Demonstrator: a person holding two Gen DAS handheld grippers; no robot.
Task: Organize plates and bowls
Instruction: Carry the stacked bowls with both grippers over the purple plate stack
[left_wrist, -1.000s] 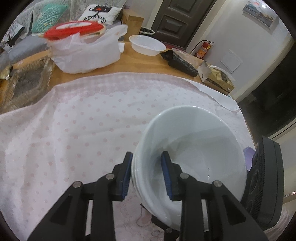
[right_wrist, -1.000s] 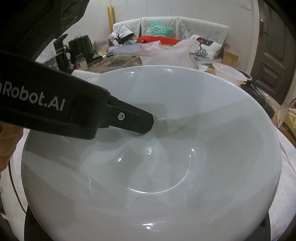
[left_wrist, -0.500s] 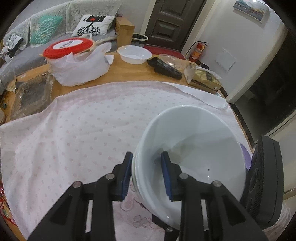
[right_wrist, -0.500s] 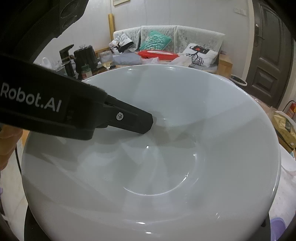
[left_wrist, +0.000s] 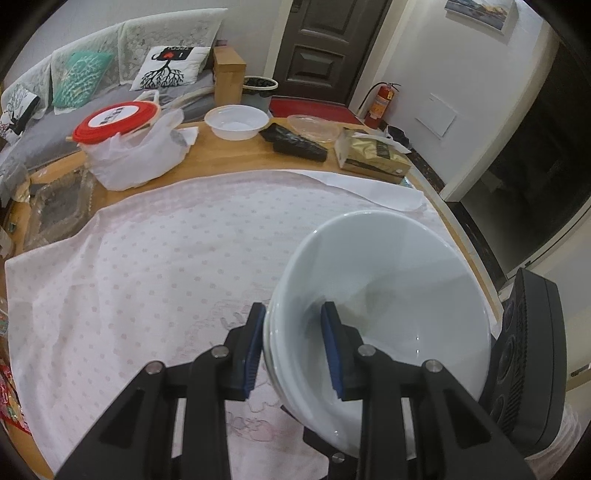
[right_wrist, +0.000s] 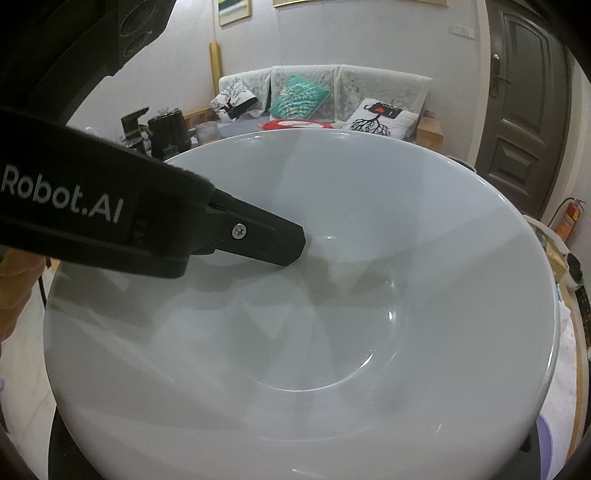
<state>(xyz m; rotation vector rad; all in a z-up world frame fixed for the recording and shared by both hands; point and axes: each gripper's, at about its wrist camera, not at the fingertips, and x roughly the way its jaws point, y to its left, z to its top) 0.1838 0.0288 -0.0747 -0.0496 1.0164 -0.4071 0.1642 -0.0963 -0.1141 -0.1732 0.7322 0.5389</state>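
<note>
My left tongs (left_wrist: 293, 345) are clamped on the near rim of the white bowls (left_wrist: 384, 295), one blue pad (left_wrist: 255, 343) on the outside wall and the other inside. At the rim I can see layered edges, so this is a nested stack rather than a single bowl. The stack is tilted, its mouth facing up and toward me, above the pink dotted cloth (left_wrist: 166, 266) near the table's right edge. From the right wrist view the bowl's inside (right_wrist: 332, 314) fills nearly everything; the black finger of my left tongs (right_wrist: 258, 240) reaches in from the left and presses on the inner wall. My right tongs sit under and behind the stack, with only dark parts showing at the lower corners, so I cannot tell whether they are open or closed. Their black body (left_wrist: 524, 354) stands just beside the stack's right side in the left wrist view. At the table's far edge, on bare wood (left_wrist: 236, 155), sit a red-lidded container in a white bag (left_wrist: 125, 147), a white plastic bowl (left_wrist: 236, 123), a black packet (left_wrist: 295, 142) and a gold box (left_wrist: 373, 157). A clear tray (left_wrist: 59, 206) lies at the far left corner.
</note>
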